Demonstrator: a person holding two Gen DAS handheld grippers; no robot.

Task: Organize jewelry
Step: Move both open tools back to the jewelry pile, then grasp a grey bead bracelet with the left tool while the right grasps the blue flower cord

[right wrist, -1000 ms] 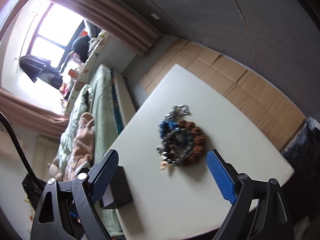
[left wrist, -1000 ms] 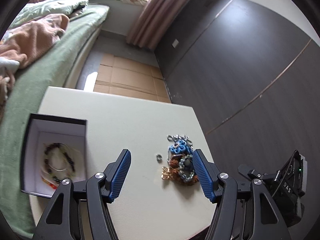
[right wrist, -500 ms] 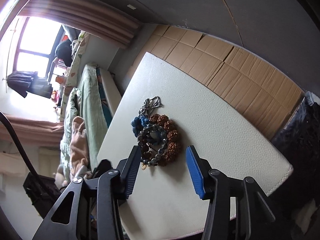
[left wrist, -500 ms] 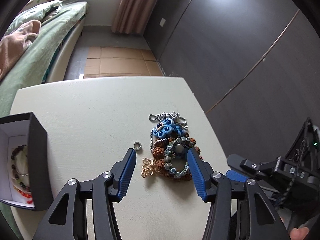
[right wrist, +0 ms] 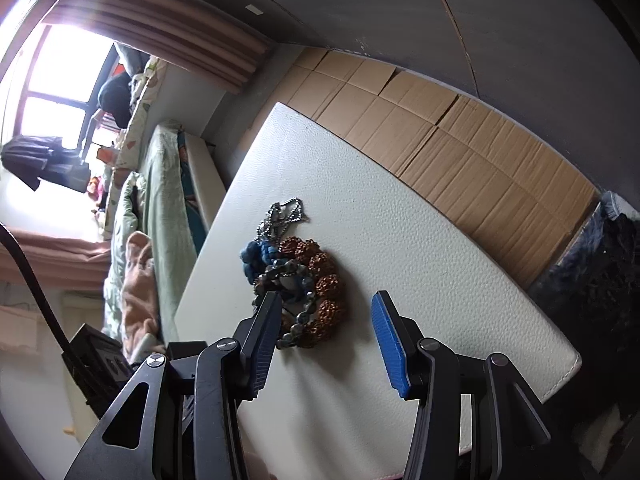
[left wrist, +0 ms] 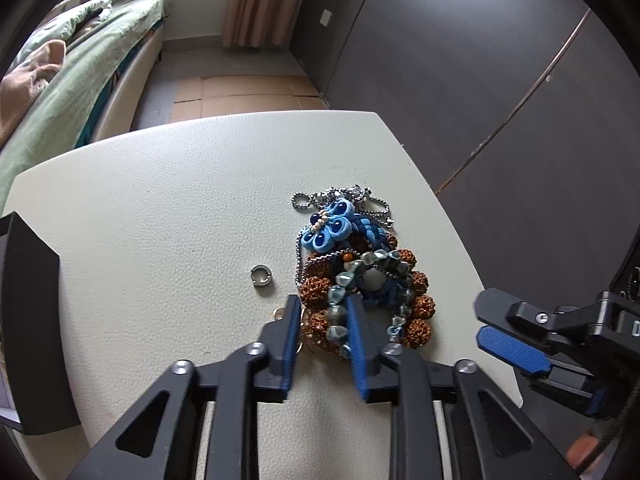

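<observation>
A tangled pile of jewelry (left wrist: pixel 356 264) lies on the white table (left wrist: pixel 168 208): a blue knotted flower piece (left wrist: pixel 330 226), a silver ball chain (left wrist: pixel 340 196), brown seed beads (left wrist: pixel 422 306) and a grey-blue bead bracelet (left wrist: pixel 335 312). My left gripper (left wrist: pixel 323 312) has narrowed around the near part of that bracelet, jaws close on either side. A small silver ring (left wrist: pixel 261 276) lies left of the pile. My right gripper (right wrist: pixel 326 316) is open, just before the pile (right wrist: pixel 298 280), and also shows in the left wrist view (left wrist: pixel 516 344).
A black jewelry box (left wrist: pixel 32 320) stands at the table's left edge. A bed with green bedding (left wrist: pixel 68 76) is beyond the table on the left. Cardboard sheets (right wrist: pixel 460 148) cover the floor. A dark wall (left wrist: pixel 480 80) runs along the right.
My left gripper has moved in on the pile and narrowed from wide open to close around the bead bracelet. My right gripper has also narrowed and come nearer the pile.
</observation>
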